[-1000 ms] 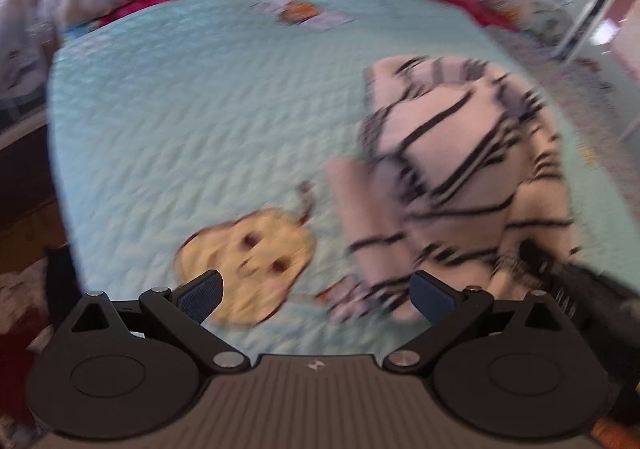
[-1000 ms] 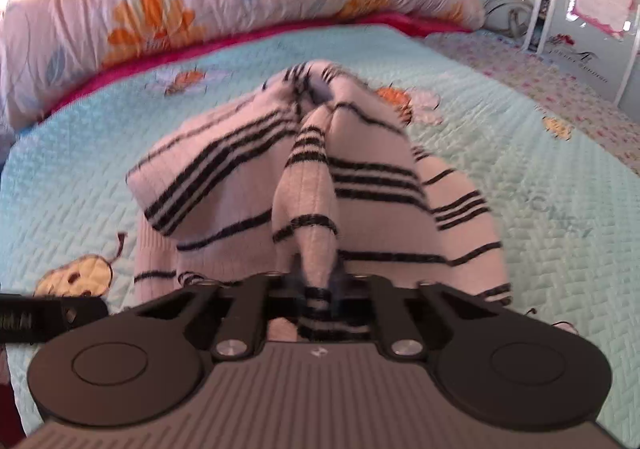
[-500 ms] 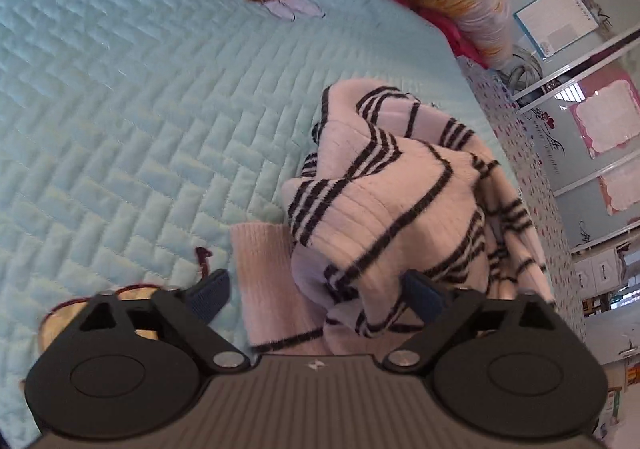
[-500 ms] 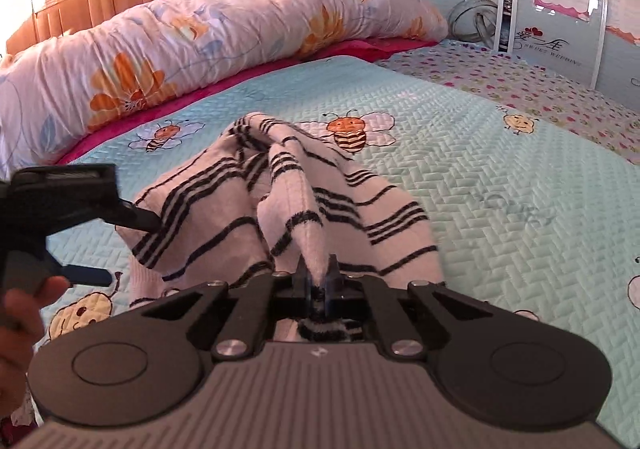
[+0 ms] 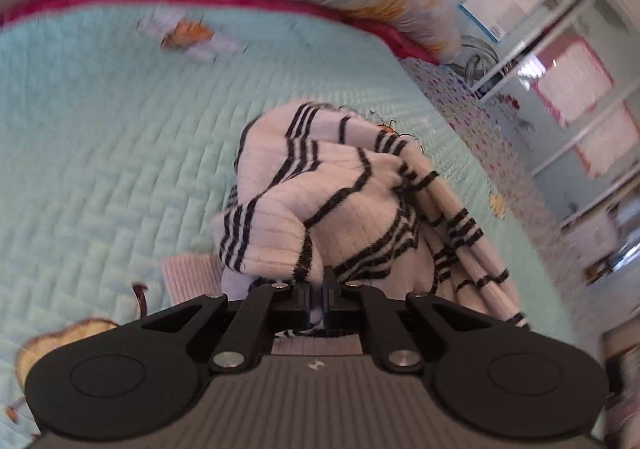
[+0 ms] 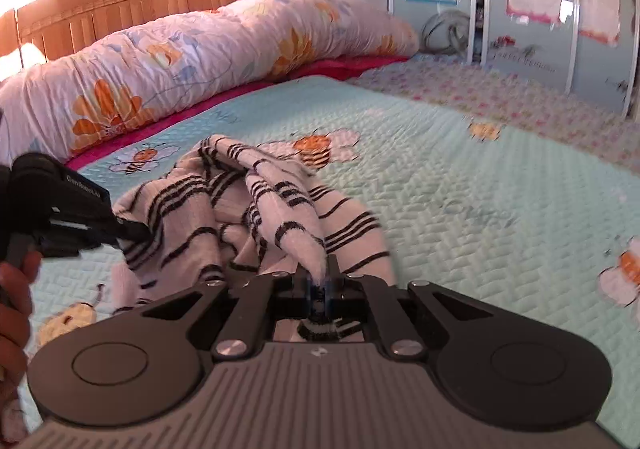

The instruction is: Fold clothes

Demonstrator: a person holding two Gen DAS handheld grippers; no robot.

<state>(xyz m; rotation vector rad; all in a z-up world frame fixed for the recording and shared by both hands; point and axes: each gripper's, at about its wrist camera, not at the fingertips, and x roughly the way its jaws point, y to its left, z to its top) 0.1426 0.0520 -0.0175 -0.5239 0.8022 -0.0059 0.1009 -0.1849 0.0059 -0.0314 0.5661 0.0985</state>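
Both the left gripper (image 5: 316, 299) and the right gripper (image 6: 319, 291) pinch the bunched striped sweater (image 6: 256, 205) just ahead of them above the bedspread (image 6: 460, 193), probably to spread it flat for folding.

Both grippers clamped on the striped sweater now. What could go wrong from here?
1. The striped sweater is bunched and twisted between the left gripper and the right gripper, so the pinched spots may not be matching edges; spreading could leave it skewed.
2. Each grip looks like a small pinch of thick knit, so it may slip under tension.
3. Its lower part still lies on the quilt and may drag.
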